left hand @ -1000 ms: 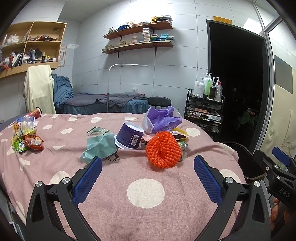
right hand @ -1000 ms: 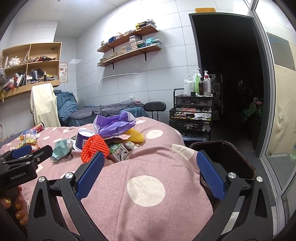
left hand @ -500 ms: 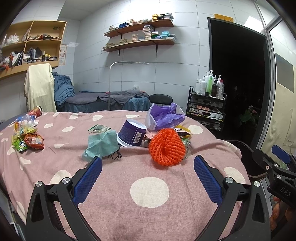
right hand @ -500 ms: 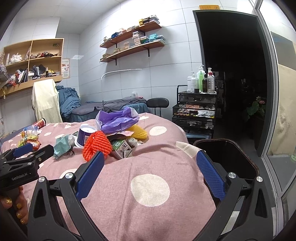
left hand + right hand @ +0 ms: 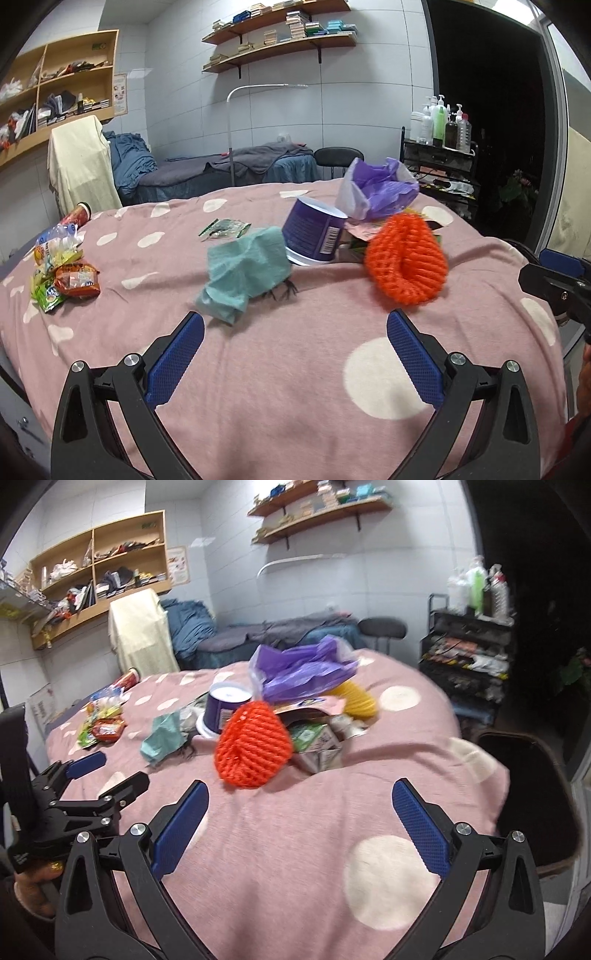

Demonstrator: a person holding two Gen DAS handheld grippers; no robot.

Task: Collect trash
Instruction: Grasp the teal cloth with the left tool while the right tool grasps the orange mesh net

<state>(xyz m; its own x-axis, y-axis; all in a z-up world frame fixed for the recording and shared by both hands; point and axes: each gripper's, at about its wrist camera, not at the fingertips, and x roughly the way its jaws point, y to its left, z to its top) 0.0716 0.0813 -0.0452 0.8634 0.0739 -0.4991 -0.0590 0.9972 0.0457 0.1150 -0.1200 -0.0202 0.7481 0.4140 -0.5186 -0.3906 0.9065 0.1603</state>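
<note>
- orange foam net (image 5: 405, 258) sits mid-pile on the polka-dot counter (image 5: 295, 369), touching the purple tub (image 5: 314, 236), teal cloth (image 5: 245, 273) beside it
- left tongs (image 5: 295, 354) and right tongs (image 5: 301, 827) both spread wide, gripping nothing
- dark bin (image 5: 535, 794) at the counter's right edge

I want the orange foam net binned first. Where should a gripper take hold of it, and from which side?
Probably pinch the near rolled rim of the orange foam net, coming in low from the front with the open right gripper. Its hollow opening faces up and forward, so one finger can slip inside the soft ring.
</note>
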